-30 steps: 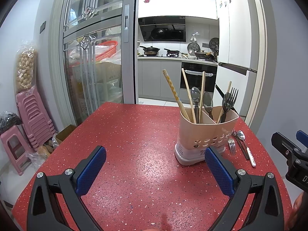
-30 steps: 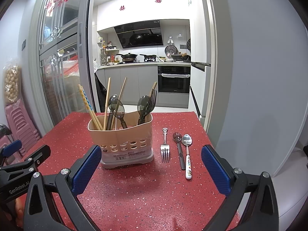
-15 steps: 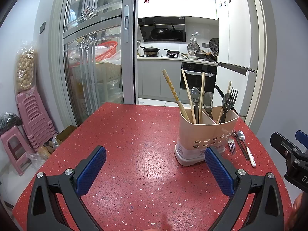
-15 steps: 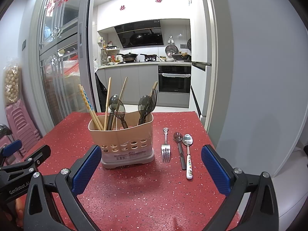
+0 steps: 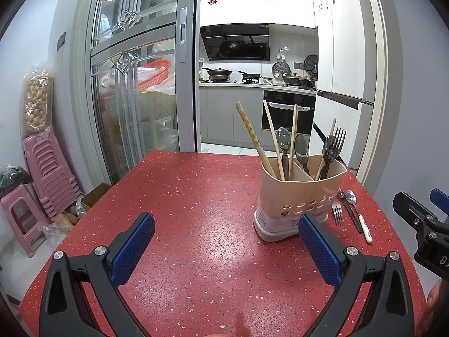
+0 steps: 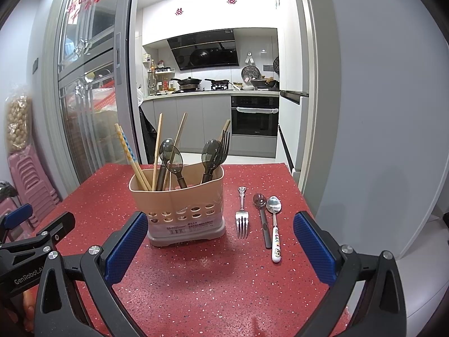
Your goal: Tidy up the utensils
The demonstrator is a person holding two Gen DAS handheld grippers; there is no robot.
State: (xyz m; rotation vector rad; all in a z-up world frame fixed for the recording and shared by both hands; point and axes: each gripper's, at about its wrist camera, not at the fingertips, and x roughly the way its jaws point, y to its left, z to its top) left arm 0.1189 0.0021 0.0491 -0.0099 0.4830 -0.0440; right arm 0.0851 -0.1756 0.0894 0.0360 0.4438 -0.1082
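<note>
A beige utensil holder stands on the red speckled table and holds chopsticks, dark spoons and a fork. To its right lie a metal fork, a dark-handled spoon and a white-handled spoon; they also show in the left wrist view. My right gripper is open and empty, in front of the holder and the loose utensils. My left gripper is open and empty, left of and nearer than the holder.
The table's right edge drops off beside a grey wall. Sliding glass doors and stacked pink stools stand at the left. A kitchen with an oven lies behind.
The right gripper has crept slightly toward the holder and the loose utensils. The left gripper has hardly moved.
</note>
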